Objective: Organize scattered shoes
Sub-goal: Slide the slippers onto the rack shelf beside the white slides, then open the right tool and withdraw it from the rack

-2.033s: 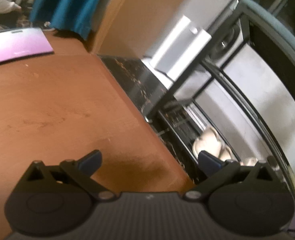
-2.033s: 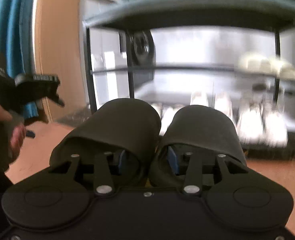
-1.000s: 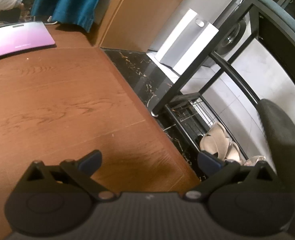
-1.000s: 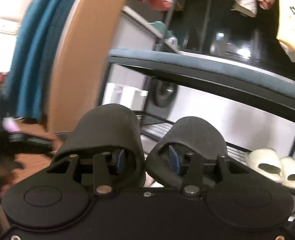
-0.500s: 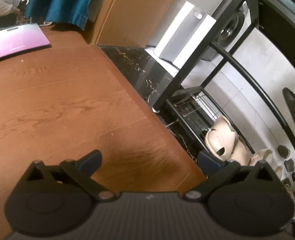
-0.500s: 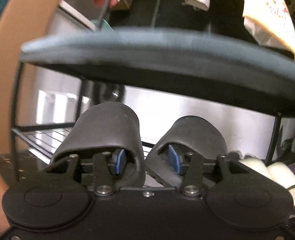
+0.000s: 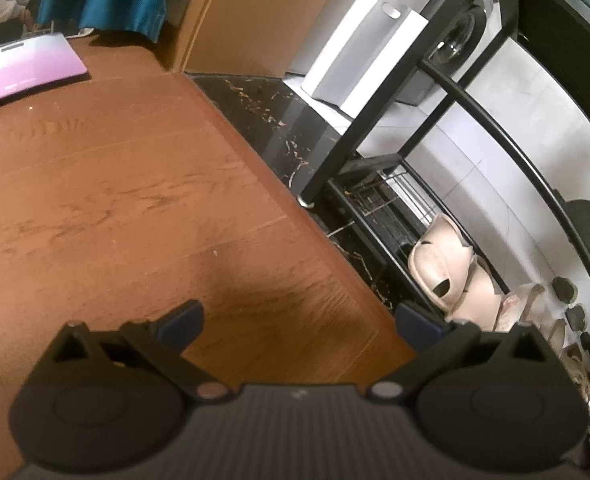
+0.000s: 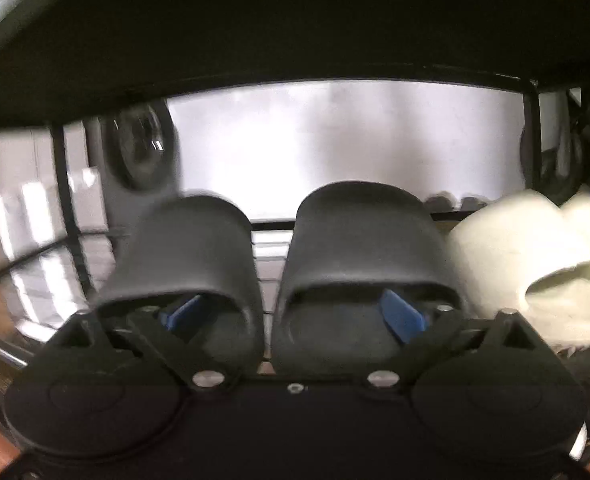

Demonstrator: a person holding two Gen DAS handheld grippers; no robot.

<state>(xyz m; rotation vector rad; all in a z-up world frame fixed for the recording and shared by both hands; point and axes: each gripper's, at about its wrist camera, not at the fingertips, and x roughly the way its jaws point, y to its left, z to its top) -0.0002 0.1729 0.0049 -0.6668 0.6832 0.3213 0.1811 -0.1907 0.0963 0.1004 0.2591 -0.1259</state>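
A pair of black slide sandals (image 8: 271, 264) sits side by side on a wire shelf of the shoe rack (image 8: 267, 240), toes pointing away from me, directly in front of my right tongs (image 8: 295, 316). One blue fingertip (image 8: 181, 312) reaches into the mouth of the left sandal and the other into the mouth of the right one. The tongs are opening as I look, fingers spread wide, and I cannot see either pad pressing on the straps. Just to the right of the pair, a cream slide sandal (image 8: 531, 264) rests on the same shelf, close beside the black pair.

I judge this to be the release step: the pair is being let go on the rack. Next I need to draw the right tongs straight back out of the sandal mouths without dragging either one off the shelf.

My left tongs (image 7: 299, 320) are spread and empty above the wooden floor (image 7: 115, 200), with beige shoes (image 7: 447, 268) on the rack's lower tier off to their right.
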